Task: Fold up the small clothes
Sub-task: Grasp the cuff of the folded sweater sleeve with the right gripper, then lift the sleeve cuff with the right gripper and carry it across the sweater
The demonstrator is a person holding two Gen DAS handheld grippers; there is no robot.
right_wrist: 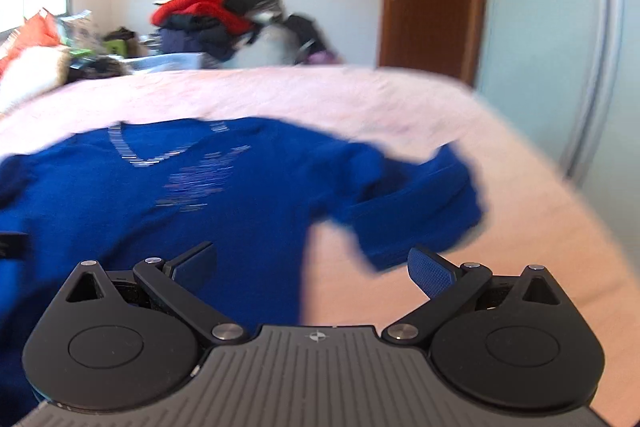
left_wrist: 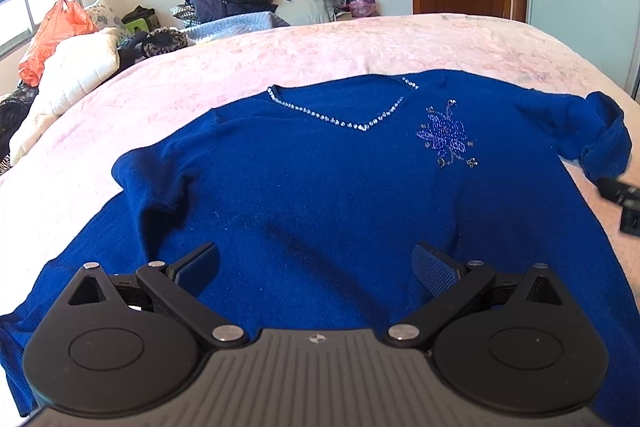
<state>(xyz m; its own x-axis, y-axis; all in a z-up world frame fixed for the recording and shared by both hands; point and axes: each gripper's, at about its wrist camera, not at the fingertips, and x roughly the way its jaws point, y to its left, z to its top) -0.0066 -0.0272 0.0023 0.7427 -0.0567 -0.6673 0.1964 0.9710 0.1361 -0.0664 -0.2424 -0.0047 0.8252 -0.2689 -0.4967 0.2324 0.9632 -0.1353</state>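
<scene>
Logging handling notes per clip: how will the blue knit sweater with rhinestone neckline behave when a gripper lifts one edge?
The blue knit sweater probably drapes limply: its right sleeve already lies crumpled. Soft knit likely grips well. The rhinestone trim might snag.

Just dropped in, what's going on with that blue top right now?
A blue sweater lies spread face up on the pink bedspread, unfolded except for one short sleeve doubled over on itself. A person holds both tools over it. The left gripper is open above the body of the sweater, and the right gripper is open near that sleeve. Neither holds any fabric.
</scene>
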